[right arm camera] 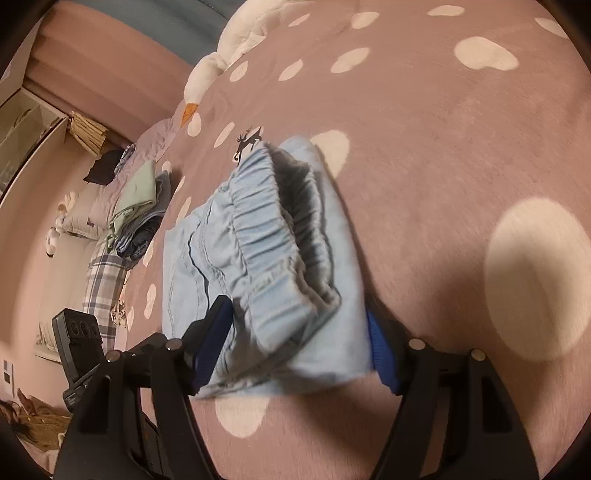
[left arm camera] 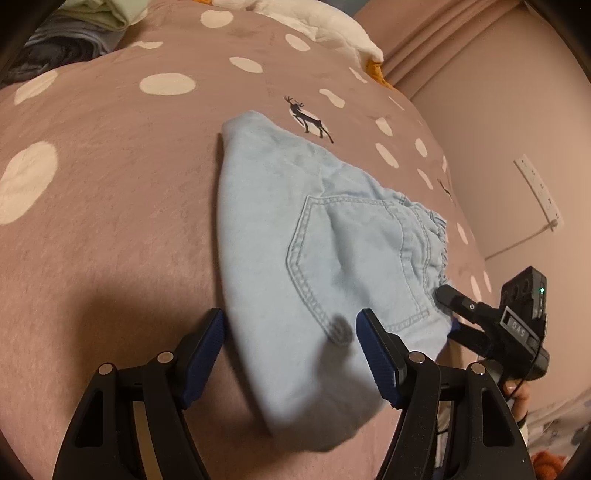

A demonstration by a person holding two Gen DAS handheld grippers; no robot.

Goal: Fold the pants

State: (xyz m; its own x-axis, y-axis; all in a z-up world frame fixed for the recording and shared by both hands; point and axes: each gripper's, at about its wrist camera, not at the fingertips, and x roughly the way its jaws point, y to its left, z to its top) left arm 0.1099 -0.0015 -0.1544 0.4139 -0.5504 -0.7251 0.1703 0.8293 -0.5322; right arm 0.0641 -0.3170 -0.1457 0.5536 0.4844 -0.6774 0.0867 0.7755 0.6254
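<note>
From the left wrist view, the folded pair of light blue denim pants (left arm camera: pixel 314 236) lies on a dusty pink bedspread with large white dots and small black deer prints (left arm camera: pixel 110 155). A stitched back pocket faces up, and the gathered elastic waistband points to the right side of the picture. The left gripper (left arm camera: pixel 291 328), black with ribbed blue pads, has its jaws standing wide apart. The near folded edge of the pants lies between them, and neither pad presses on the cloth. At the right edge, the right gripper (left arm camera: pixel 448 310) reaches in at the waistband end, its black upper finger lying against the ruffled cloth. White bedding (left arm camera: pixel 325 26) lies at the far end of the bed, and a white power strip (left arm camera: pixel 539 192) hangs on the pink wall.

From the right wrist view, the same pants (right arm camera: pixel 266 258) fill the middle, with the waistband opening towards the camera. The right gripper (right arm camera: pixel 299 325) has its jaws spread apart on either side of the waistband end. The blue pads sit just beside the cloth without squeezing it. To the left a stack of folded clothes with a pale green piece on top (right arm camera: pixel 136 199) rests near the bed's edge. A white plush goose with an orange beak (right arm camera: pixel 207 74) lies further back.
</note>
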